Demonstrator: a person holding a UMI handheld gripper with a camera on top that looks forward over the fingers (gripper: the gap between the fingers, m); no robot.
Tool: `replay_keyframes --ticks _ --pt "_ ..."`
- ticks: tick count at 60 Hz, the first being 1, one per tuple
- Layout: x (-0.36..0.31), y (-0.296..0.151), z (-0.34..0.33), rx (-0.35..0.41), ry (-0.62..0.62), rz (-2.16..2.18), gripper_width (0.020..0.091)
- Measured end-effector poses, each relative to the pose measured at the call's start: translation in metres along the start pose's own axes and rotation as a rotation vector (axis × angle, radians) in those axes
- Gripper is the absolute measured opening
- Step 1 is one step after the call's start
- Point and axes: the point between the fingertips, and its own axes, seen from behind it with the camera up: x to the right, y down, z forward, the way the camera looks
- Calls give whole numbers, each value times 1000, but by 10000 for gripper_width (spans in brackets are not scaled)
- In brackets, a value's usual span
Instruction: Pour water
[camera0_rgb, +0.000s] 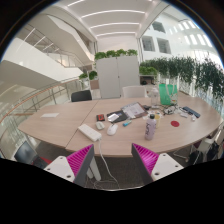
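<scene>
**Open gripper above a cluttered meeting table**

We look into a bright atrium office — white balconies and ceiling light strips above, a white cabinet (118, 74) topped with plants at the back, and a hedge of green plants (190, 72) along one side. Below it spreads a large pale wooden table (60, 122), with a dark chair (81, 96) at its far edge. On the table we see a green jug-like container (165, 94) at the far side, white papers (90, 131) nearer us, and a small clear bottle (151, 126) with a purple tint standing just ahead of the fingers, beside a small red object (176, 124). The gripper (112, 160) hangs above the near edge — its pink pads (79, 160) spread wide apart, holding nothing; the bottle is beyond them, not between them.
</scene>
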Motion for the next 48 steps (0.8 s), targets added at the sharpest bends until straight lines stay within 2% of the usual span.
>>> replay_keyframes --ticks 6,9,21,28,35,48 --pt "1 1 5 -1 -6 -14 824" --pt "-23 3 -2 4 -1 -24 825" --pt "-15 5 16 33 1 -38 812" --pt "34 -2 33 105 65 -56 806" --pt "91 -18 71 246 107 -94 801" --pt "194 -17 197 300 144 -40 804"
